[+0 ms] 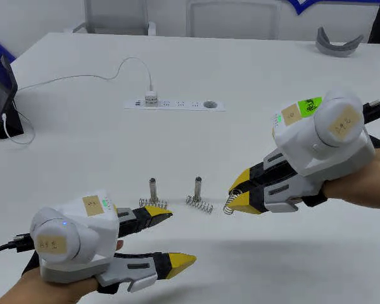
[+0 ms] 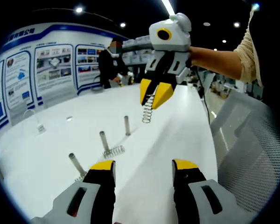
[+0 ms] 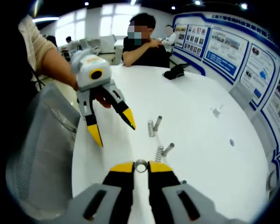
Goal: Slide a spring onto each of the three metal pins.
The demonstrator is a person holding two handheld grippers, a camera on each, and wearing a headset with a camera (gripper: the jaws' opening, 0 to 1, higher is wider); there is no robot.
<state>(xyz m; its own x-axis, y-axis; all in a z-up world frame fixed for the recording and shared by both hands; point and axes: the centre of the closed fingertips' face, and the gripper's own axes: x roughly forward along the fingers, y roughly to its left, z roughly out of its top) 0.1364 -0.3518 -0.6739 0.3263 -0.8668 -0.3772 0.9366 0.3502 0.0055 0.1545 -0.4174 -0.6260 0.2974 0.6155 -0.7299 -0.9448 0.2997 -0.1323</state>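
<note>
The small coiled steel spring (image 1: pixel 229 204) hangs by its top end from the yellow-tipped jaws of the right gripper (image 1: pixel 239 193), which are pressed together on it. Its free end dangles low over the white tabletop (image 1: pixel 272 253), just beside the closest short upright metal pin (image 1: pixel 197 188). All three pins look bare, so this seems to be the first fitting. To do it well, lift the spring until its lower opening clears the pin's top. Let it hang plumb, centre it, then lower it straight and release only once several coils are over. A loose spring (image 1: pixel 199 204) lies on its side at that pin's foot and is best left undisturbed. The left gripper (image 1: pixel 177 237) waits nearby, jaws spread and holding nothing.
</note>
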